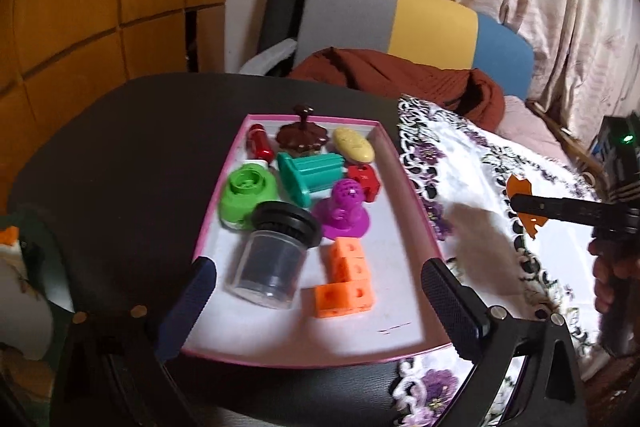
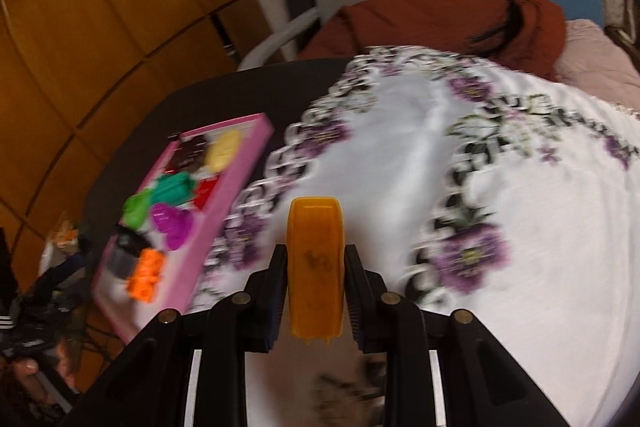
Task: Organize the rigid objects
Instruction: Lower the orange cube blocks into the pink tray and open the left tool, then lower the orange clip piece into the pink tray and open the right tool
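Closest to me, my right gripper [image 2: 316, 283] is clamped on the orange piece [image 2: 316, 267], a smooth, glossy plastic bit with rounded corners and little tabs at its near end, standing lengthwise between the pads and hanging above the flowered cloth [image 2: 520, 187], not yet over the tray. I judge the grip narrow: the pads [image 2: 280, 291] catch only its lower sides, so a quick swing could let it pivot or slide out onto the cloth. My left gripper [image 1: 316, 311] has its jaws wide apart and empty, hovering over the near end of the pink tray [image 1: 424, 223]. Just past its fingers a clear jar [image 1: 268, 267] lies on its side beside the orange blocks [image 1: 346, 279]; I could nudge it and set it rolling. Farther in, the tray is crowded with toys, so a careless drop may knock the purple piece [image 1: 342, 211].
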